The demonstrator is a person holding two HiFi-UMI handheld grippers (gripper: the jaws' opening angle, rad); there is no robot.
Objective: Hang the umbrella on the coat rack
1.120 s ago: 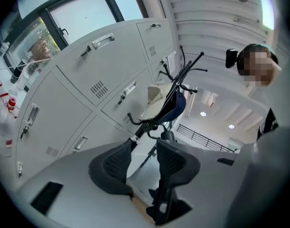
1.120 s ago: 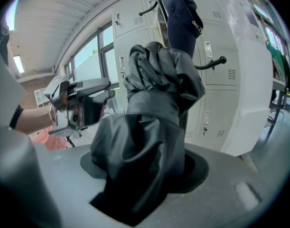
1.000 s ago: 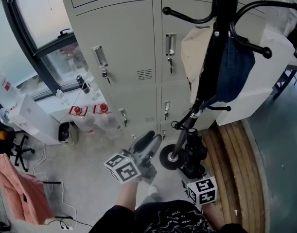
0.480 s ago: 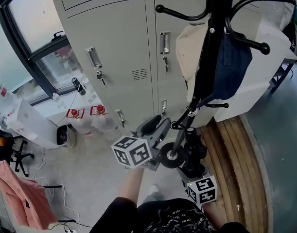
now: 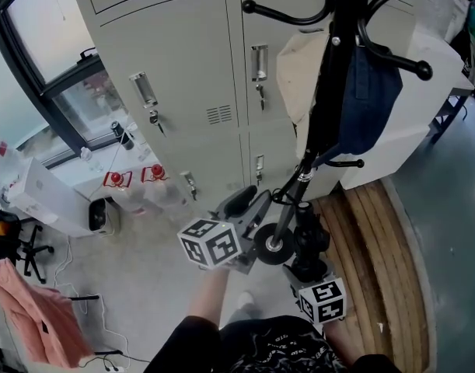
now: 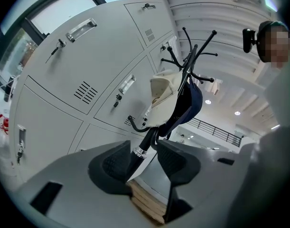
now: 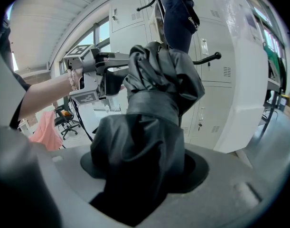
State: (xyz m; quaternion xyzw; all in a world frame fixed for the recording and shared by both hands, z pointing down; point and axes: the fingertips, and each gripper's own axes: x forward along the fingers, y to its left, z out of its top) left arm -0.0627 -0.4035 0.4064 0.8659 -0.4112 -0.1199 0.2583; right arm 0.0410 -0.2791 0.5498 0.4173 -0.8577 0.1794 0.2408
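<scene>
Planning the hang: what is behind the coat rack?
Grey lockers stand behind the coat rack. A cream cloth and a navy bag hanging on it cover part of the lockers.

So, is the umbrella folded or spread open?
Folded: the umbrella is a tight black bundle, its fabric bunched, clamped in the right hand-held gripper.

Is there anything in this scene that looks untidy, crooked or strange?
Only the umbrella stands out. Its black fabric is loose and crumpled rather than wrapped tight, and the right gripper is shut on that bunched cloth, not on a firm part. Nothing looks spilled or broken.
</scene>
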